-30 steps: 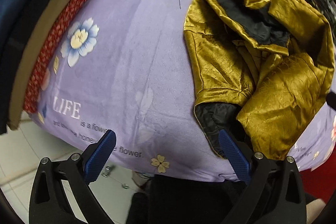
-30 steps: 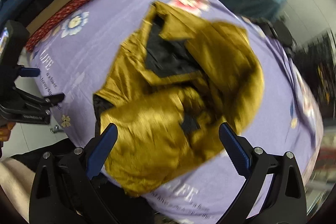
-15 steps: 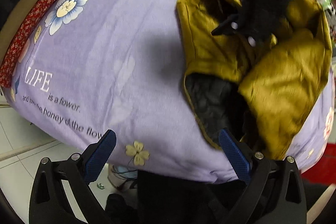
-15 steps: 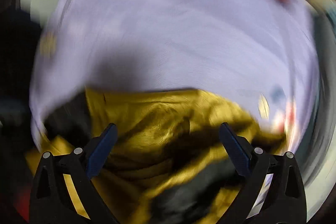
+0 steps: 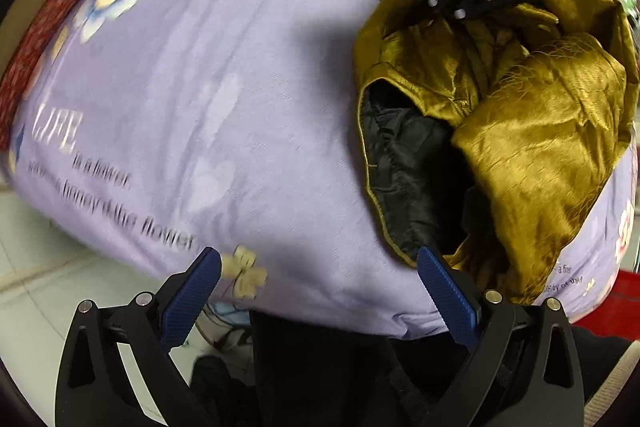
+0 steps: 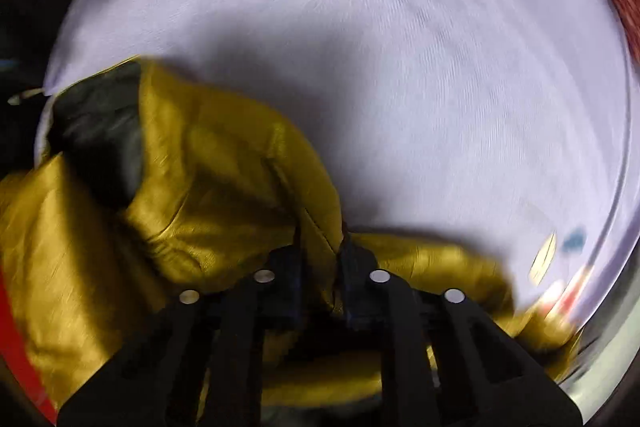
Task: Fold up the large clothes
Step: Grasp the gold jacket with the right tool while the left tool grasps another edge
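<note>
Right hand-held gripper (image 6: 320, 247) is pinched tight on a gold fold of the jacket (image 5: 532, 115), which lies crumpled on the purple sheet (image 5: 224, 75) toward my right; left hand-held gripper (image 5: 320, 283) hangs wide open at the sheet's near edge, holding nothing. I judge the satin shell light, soft and slippery, so I'd grip the piped hem (image 5: 366, 163) beside the black lining (image 5: 404, 163), not loose cloth
</note>
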A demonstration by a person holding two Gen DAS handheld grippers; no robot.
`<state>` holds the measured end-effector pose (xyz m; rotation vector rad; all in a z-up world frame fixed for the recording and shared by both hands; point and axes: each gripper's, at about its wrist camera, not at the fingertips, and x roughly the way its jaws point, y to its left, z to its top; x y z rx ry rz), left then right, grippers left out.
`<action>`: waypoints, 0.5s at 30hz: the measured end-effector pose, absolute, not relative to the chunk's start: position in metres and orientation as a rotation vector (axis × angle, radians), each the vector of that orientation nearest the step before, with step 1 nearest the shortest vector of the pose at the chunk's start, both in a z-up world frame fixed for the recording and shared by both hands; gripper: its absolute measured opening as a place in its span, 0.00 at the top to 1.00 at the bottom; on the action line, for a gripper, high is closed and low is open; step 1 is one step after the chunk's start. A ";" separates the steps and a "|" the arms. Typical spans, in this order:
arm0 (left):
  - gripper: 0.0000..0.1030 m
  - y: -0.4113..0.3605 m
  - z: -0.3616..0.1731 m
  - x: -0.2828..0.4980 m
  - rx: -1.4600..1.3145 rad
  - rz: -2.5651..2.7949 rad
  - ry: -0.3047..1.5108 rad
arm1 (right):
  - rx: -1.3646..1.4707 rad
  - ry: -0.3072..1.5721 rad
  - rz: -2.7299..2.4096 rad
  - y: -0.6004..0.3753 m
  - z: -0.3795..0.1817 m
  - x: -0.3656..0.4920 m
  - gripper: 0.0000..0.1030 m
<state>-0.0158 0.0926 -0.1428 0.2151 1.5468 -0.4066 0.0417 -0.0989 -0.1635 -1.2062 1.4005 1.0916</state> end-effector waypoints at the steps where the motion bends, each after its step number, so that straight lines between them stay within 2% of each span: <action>1: 0.07 0.084 -0.141 -0.014 0.240 -0.430 1.524 | -1.095 1.403 1.034 -0.113 -0.152 0.047 0.89; 4: 0.07 0.064 -0.137 -0.003 0.304 -0.470 1.455 | -0.756 1.361 0.827 -0.163 -0.112 0.062 0.90; 12: 0.07 0.004 -0.130 0.041 0.244 -0.551 1.330 | -0.279 1.190 0.377 -0.306 -0.026 0.037 0.90; 14: 0.09 -0.023 -0.131 0.048 0.233 -0.641 1.343 | -0.179 1.162 0.296 -0.330 -0.011 0.023 0.90; 15: 0.15 -0.045 -0.134 0.048 0.236 -0.715 1.370 | -0.144 1.152 0.265 -0.336 -0.004 0.018 0.90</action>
